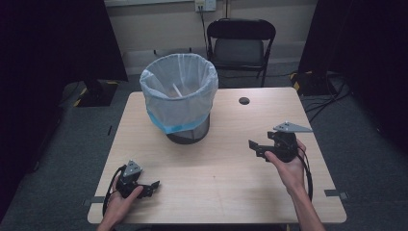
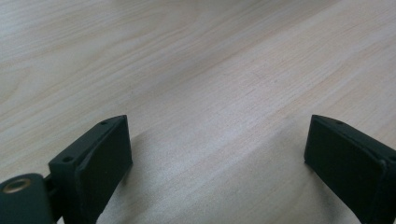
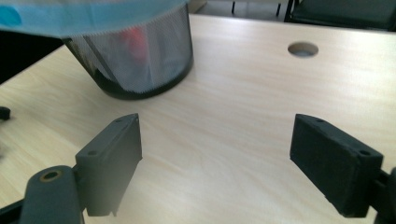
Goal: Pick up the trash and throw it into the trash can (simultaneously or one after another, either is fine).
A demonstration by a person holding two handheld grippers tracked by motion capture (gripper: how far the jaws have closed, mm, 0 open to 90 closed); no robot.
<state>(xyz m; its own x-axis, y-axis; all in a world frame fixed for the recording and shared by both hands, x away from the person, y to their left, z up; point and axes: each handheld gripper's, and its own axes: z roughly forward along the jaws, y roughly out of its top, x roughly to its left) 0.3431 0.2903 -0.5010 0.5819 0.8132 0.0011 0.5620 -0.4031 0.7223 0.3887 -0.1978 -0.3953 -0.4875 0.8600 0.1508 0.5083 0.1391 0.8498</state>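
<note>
Nearby: round mesh bin, crinkled white liner, woodgrain table.

A black folding chair sits behind the wooden table, which has a round cable hole near its far edge. Wall outlet up top, cables snaking across the grey floor on the right.

Soft overhead light on the table, dark surroundings, blurred near edges.
</note>
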